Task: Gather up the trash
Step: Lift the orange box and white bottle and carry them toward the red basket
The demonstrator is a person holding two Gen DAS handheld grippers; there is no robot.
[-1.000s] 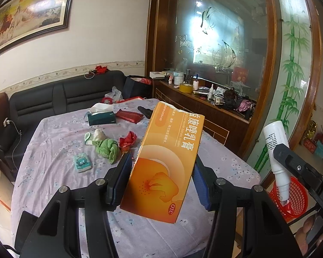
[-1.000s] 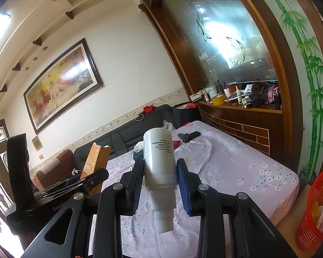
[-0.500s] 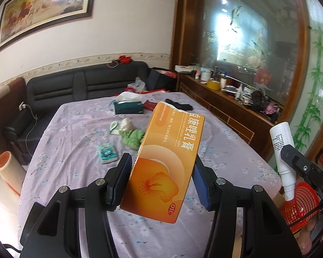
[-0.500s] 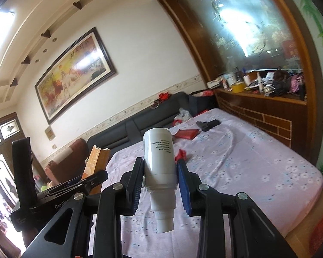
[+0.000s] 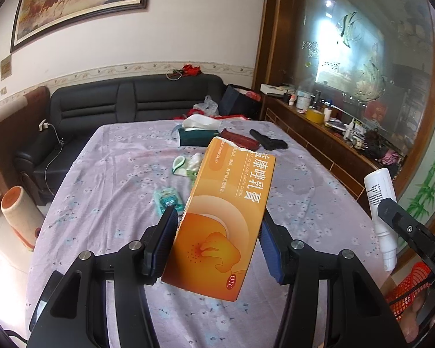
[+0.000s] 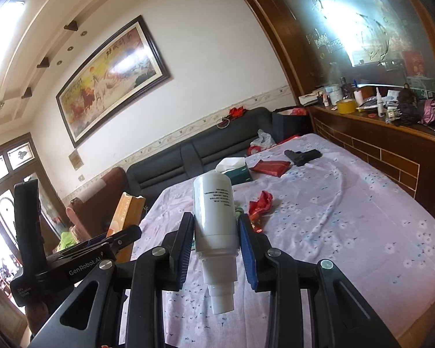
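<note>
An orange cream box (image 5: pixel 223 217) stands tilted between the blue pads of my left gripper (image 5: pixel 219 226), which is shut on it above the table. My right gripper (image 6: pixel 216 232) is shut on a white bottle (image 6: pixel 216 217) held upside down, cap pointing toward the camera. The same white bottle (image 5: pixel 380 200) shows at the right edge of the left wrist view, and the orange box (image 6: pixel 126 217) at the left of the right wrist view. A red mesh basket (image 5: pixel 409 290) sits low at the right, off the table's corner.
On the purple flowered tablecloth (image 5: pixel 107 203) lie a teal packet (image 5: pixel 166 200), crumpled white-green wrappers (image 5: pixel 187 165), a red wrapper (image 6: pixel 259 203), a green tissue box (image 5: pixel 200 136), a red pouch (image 5: pixel 240 142) and a black object (image 5: pixel 269 143). Behind stands a black sofa (image 5: pixel 136 101); a cluttered wooden counter (image 5: pixel 333 133) runs along the right.
Both grippers have swung leftward and sunk a little with their loads still held; the red basket has slid toward the right edge of the left view and out of the right view.
</note>
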